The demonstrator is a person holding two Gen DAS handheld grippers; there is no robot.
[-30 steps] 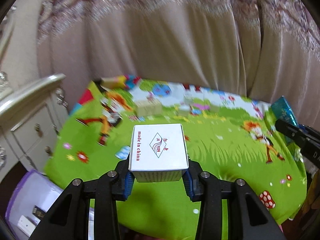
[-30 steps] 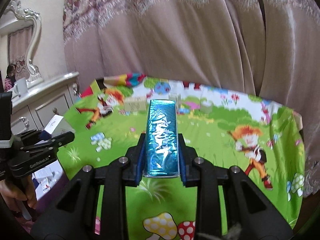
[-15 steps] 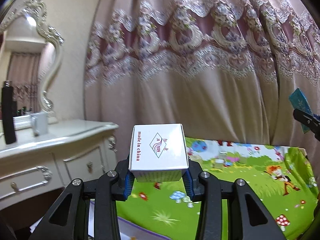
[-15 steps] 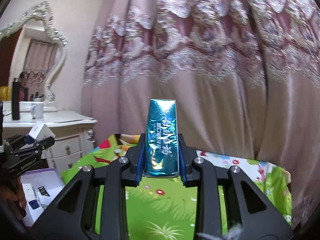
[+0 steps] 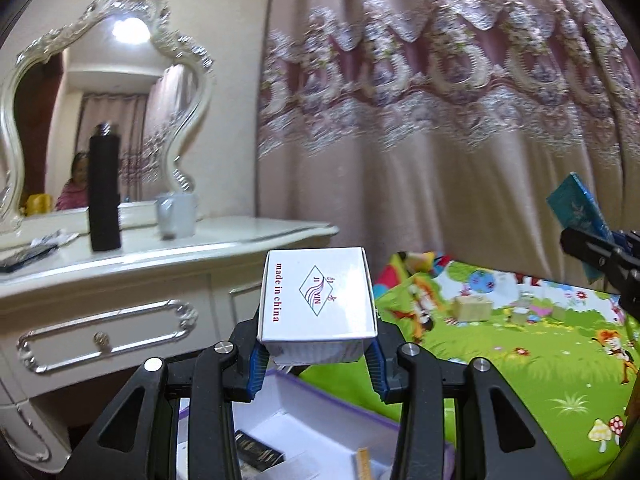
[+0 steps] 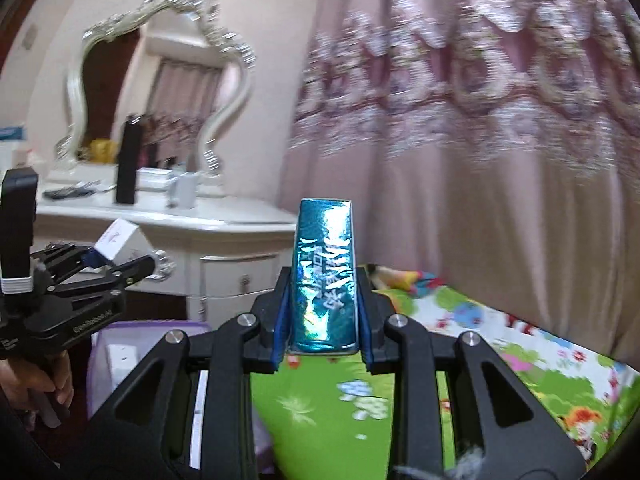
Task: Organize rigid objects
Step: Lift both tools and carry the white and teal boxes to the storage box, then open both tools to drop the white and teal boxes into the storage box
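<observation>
My left gripper (image 5: 316,356) is shut on a white box (image 5: 316,296) printed "made in china", held in the air over a purple-rimmed storage box (image 5: 320,432). My right gripper (image 6: 322,344) is shut on a shiny blue box (image 6: 324,276), held above the green cartoon mat (image 6: 320,404). The left gripper with the white box (image 6: 118,240) shows at the left of the right wrist view. The blue box (image 5: 580,216) shows at the right edge of the left wrist view.
A white dresser (image 5: 120,280) with a mirror (image 5: 100,100), a black bottle (image 5: 104,196) and a cup (image 5: 176,216) stands left. Small boxes (image 5: 472,308) lie on the mat (image 5: 520,340). The storage box (image 6: 132,344) holds several items. Pink curtains (image 5: 440,120) hang behind.
Both grippers have swung left and tilted up, from over the mat toward the dresser and the storage box. Each keeps hold of its box.
</observation>
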